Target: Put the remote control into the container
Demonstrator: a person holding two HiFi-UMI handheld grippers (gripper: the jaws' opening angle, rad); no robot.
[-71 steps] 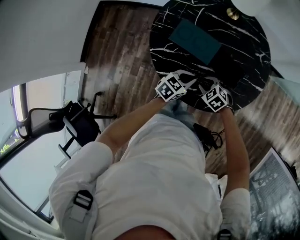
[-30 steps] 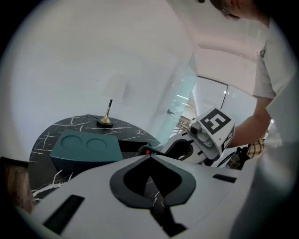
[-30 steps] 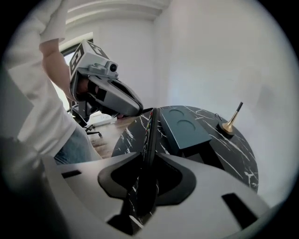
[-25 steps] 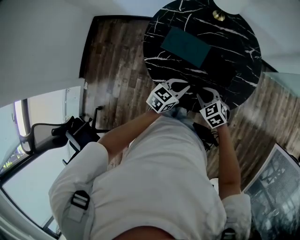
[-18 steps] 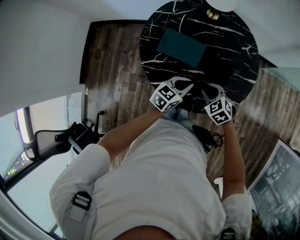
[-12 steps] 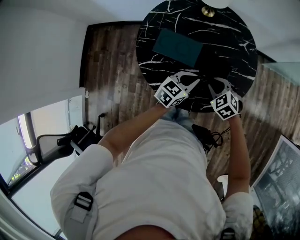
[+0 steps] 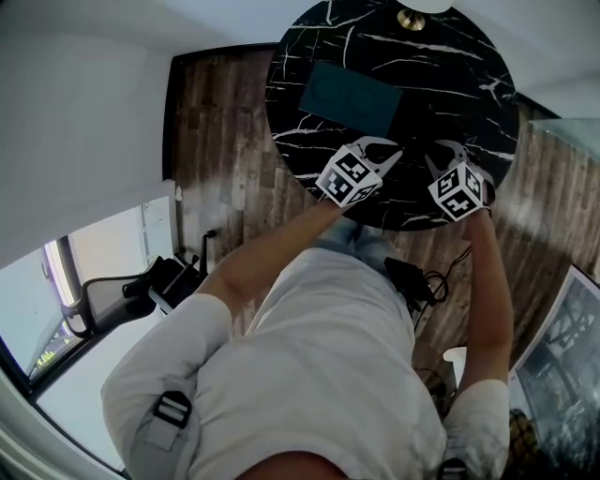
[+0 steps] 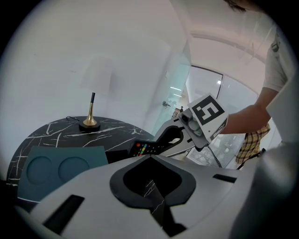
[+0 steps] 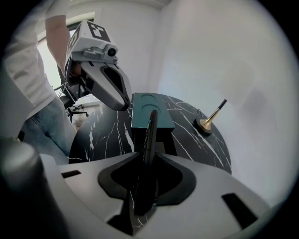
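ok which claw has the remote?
The right claw: the remote control sits edge-on between its jaws. The left claw holds nothing.

both grippers hang over the near edge of a round black marble table [image 7: 478, 103]. the left gripper [image 7: 392, 155] and the right gripper [image 7: 442, 150] point away from the person, fingertips near each other but apart. a teal container [image 7: 352, 97] lies just beyond the left fingers. a brass lamp base [image 7: 410, 19] stands well beyond both sets of fingertips. back behind the fingers come bare forearms, a white shirt [image 7: 319, 375], wooden floor [image 7: 216, 122] and an office chair [image 7: 131, 291].
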